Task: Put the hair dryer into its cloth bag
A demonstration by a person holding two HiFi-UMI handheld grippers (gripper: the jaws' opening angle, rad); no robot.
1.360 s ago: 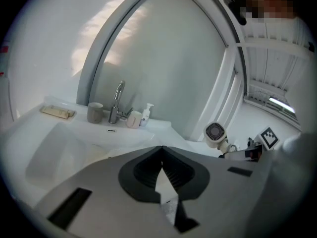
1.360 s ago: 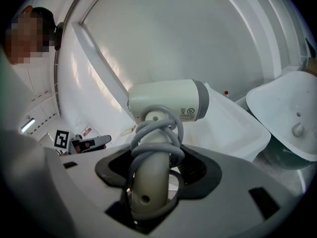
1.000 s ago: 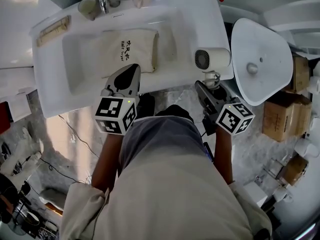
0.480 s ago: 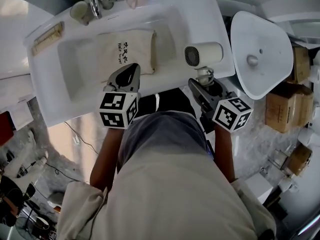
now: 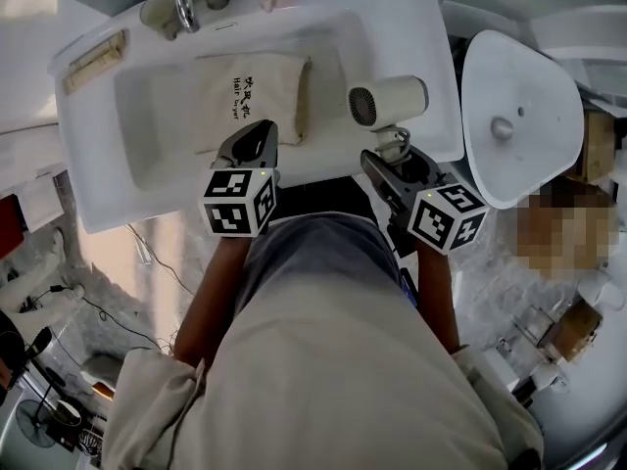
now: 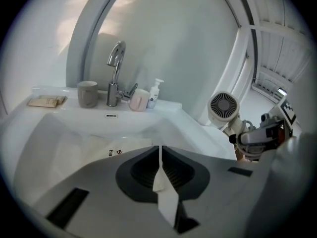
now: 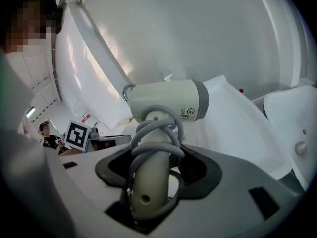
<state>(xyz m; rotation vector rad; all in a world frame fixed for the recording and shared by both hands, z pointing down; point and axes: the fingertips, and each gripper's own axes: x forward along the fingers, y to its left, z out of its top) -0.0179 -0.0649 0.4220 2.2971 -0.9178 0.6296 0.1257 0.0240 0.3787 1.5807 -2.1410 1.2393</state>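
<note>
Right gripper view: the right gripper (image 7: 151, 192) clamps the hair dryer (image 7: 166, 100) by its rigid, smooth handle (cord coiled round it), and the load is likely head-heavy. The left gripper (image 6: 161, 175) pinches the limp cloth bag (image 6: 81, 151) by its edge.

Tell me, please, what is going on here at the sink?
A person is working at a sink with a gripper in each hand. The left gripper is shut on the near edge of the cloth bag, which lies flat in the basin. The right gripper grips the hair dryer by its handle, with the cord wrapped round it, over the sink's right side. The hair dryer is not yet in the cloth bag.
</note>
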